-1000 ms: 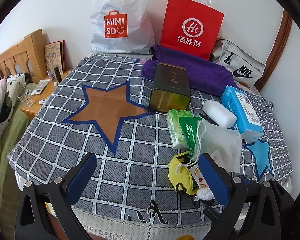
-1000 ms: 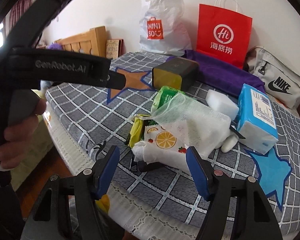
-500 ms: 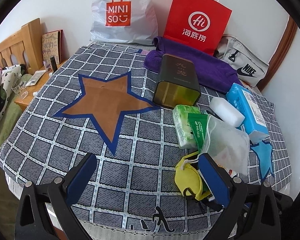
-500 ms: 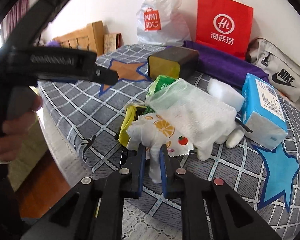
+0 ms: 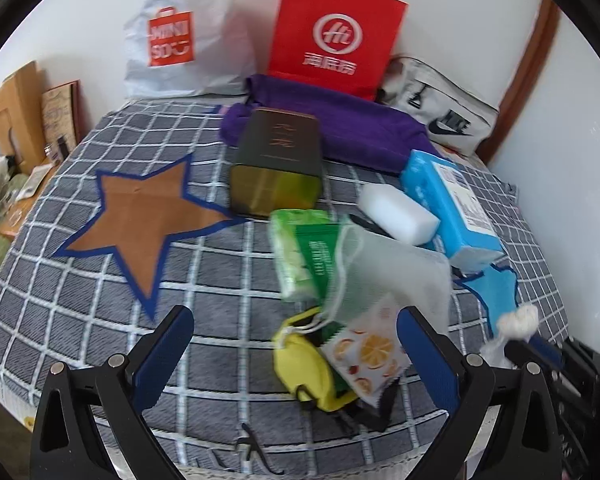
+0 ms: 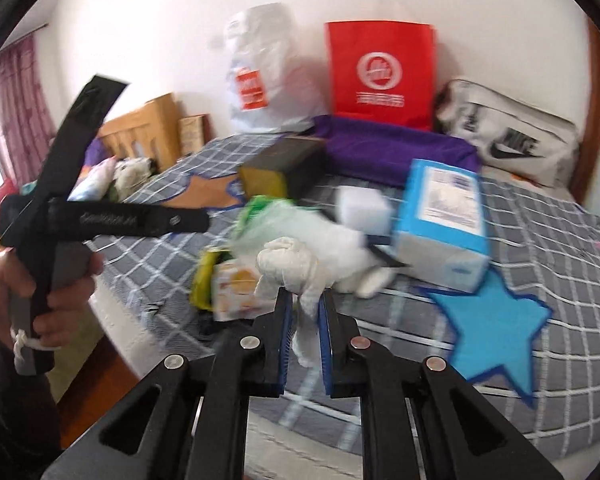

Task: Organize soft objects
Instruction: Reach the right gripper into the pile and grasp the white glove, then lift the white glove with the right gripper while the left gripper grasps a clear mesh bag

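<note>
Right gripper (image 6: 303, 312) clamped on bunched end of white mesh bag (image 6: 300, 268), lifted off bed (image 6: 540, 240) beside blue tissue pack (image 6: 440, 220). Left gripper (image 5: 296, 344) spread wide, empty. Could slip from thin pinch; dragging might topple fruit-print sachet (image 5: 366, 354).

Red paper bag (image 5: 334, 36), wooden headboard (image 6: 150, 130)

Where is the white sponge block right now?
In the left wrist view the white sponge block lies right of centre on the checked blanket, between the dark tin and the blue tissue pack.
</note>
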A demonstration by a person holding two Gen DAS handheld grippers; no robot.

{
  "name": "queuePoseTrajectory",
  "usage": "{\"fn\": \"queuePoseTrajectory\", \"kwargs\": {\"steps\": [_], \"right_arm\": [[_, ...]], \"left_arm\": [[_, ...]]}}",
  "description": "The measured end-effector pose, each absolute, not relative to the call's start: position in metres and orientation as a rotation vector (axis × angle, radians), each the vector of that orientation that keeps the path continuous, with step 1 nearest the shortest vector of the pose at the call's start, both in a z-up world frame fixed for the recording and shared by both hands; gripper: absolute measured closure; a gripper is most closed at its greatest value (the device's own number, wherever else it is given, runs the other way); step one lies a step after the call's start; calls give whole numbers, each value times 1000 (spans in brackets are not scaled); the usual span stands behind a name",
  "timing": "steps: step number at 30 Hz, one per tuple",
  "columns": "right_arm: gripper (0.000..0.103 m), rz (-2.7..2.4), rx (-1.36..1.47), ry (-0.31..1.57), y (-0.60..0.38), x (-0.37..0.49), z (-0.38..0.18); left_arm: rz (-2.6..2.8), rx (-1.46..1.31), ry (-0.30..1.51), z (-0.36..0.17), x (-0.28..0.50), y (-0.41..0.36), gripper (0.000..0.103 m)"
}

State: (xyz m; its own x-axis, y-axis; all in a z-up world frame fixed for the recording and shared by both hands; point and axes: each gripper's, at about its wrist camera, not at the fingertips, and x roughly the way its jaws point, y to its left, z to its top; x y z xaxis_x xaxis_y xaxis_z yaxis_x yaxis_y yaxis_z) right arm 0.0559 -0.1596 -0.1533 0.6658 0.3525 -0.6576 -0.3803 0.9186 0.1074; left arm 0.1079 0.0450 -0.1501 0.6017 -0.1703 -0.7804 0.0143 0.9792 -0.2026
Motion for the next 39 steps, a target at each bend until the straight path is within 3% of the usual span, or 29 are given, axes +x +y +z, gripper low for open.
{"fn": "queuePoseTrajectory", "kwargs": {"steps": [18, 20, 22, 23, 28, 30, 33, 39], "right_arm": [[90, 343, 117, 831, -224, 79, -201], [90, 343, 127, 841, -228, 80, -204], [90, 338, 131, 848, -230, 82, -207], [90, 339, 134, 858, -231, 84, -210], [90, 339, 145, 872, -232, 90, -212], [90, 337, 144, 869, -232, 91, -210], [90, 331, 149, 872, -230, 94, -209], [93, 320, 143, 884, -226, 101, -205]], "left_arm": [[-122, -47, 999, -183, 151, -32, 2], [-113, -48, 990, -183, 153, -31, 12], [-98, -36, 984, -182, 156, -32, 33], [-96, -34, 983, -181, 157, -31, 36], [-121, -78, 976, -173, 161, -20, 73], [-124, -100, 975, -168, 161, -12, 82], [-159, -168, 976, -162, 160, 4, 92], [-170, -180, 943, -148, 155, 16, 94]]}}
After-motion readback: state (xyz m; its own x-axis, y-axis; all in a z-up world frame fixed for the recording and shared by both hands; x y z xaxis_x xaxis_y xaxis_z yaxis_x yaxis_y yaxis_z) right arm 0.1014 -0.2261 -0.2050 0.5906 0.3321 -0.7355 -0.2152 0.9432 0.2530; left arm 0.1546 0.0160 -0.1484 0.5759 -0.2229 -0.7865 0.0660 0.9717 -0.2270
